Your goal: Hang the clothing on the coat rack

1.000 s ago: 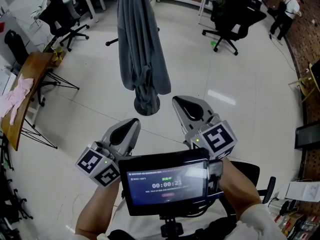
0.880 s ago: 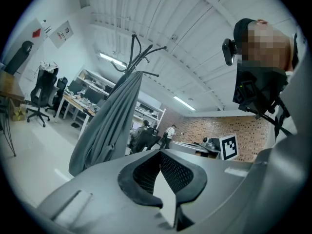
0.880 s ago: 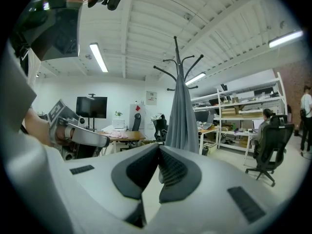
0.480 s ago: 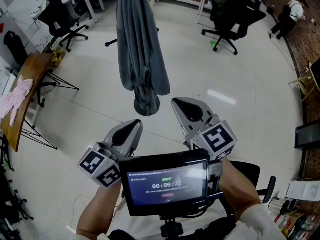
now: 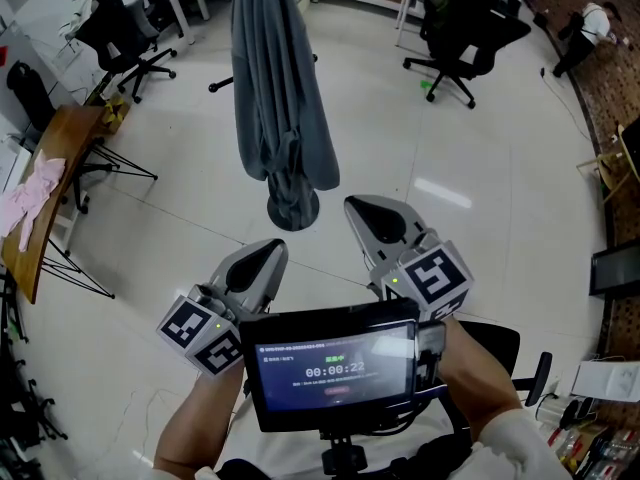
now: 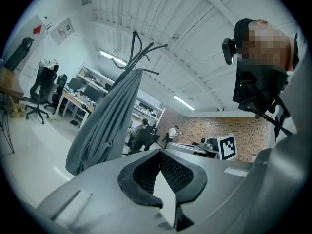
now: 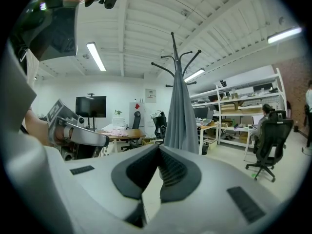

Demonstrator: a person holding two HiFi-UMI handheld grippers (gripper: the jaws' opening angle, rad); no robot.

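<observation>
A grey garment (image 5: 278,98) hangs from the black coat rack (image 7: 176,58), draped down its pole; it also shows in the left gripper view (image 6: 105,126) and the right gripper view (image 7: 182,116). My left gripper (image 5: 262,259) is shut and empty, held low and short of the garment. My right gripper (image 5: 372,211) is also shut with nothing between its jaws, a little to the right of the garment's hem. Both point toward the rack, apart from the cloth.
A wooden table (image 5: 50,183) with pink cloth (image 5: 28,193) stands at the left. Black office chairs (image 5: 465,33) sit at the back, desks and shelves behind them. A person (image 5: 578,33) is at the far right. A screen (image 5: 335,366) is mounted below my grippers.
Almost nothing: the left gripper has crept slightly forward and right. The garment hangs as before.
</observation>
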